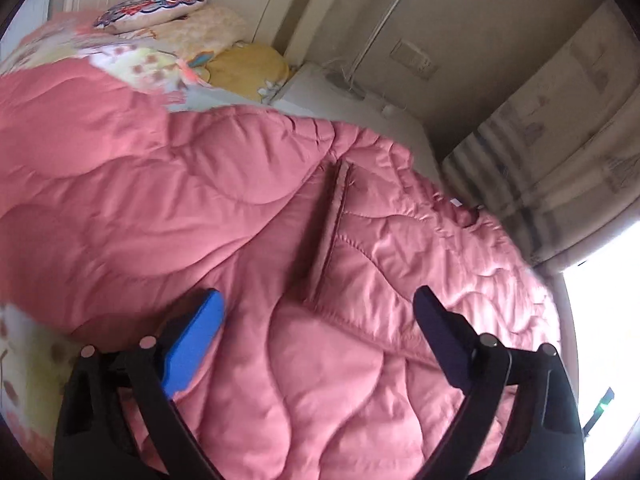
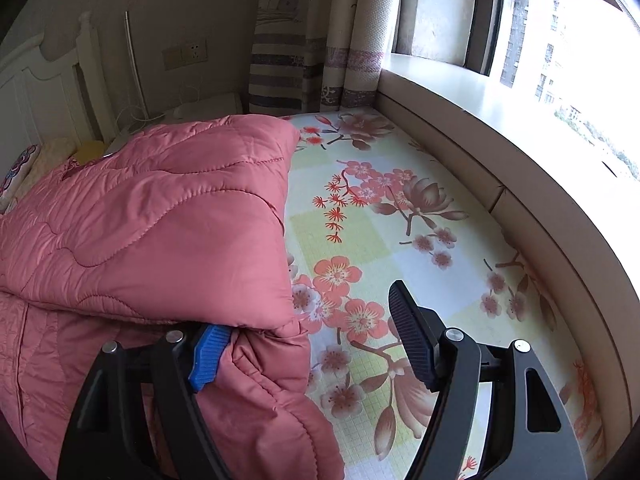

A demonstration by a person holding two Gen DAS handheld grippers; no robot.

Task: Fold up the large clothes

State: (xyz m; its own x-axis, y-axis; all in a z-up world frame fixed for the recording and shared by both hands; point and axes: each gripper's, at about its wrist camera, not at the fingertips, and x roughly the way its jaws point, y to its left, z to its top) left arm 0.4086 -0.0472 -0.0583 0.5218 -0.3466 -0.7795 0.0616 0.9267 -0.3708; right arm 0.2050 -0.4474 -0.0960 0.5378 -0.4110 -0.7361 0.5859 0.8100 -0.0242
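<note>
A large pink quilted coat [image 1: 248, 216] lies spread over the bed and fills most of the left wrist view. A pocket flap [image 1: 332, 232] shows near its middle. My left gripper [image 1: 320, 300] is open and empty, hovering just above the coat. In the right wrist view the coat [image 2: 160, 224] lies folded over itself on the left half of the floral bed sheet [image 2: 400, 240]. My right gripper [image 2: 308, 320] is open at the coat's right edge; its blue finger [image 2: 208, 354] touches the fabric and its black finger [image 2: 412, 332] is over bare sheet.
Pillows [image 1: 160, 12] and a yellow cushion [image 1: 248, 64] lie at the head of the bed by the white headboard [image 2: 40, 92]. A window sill [image 2: 500, 112] and curtains [image 2: 320, 40] run along the bed's right side. A nightstand [image 1: 320, 84] stands beside the bed.
</note>
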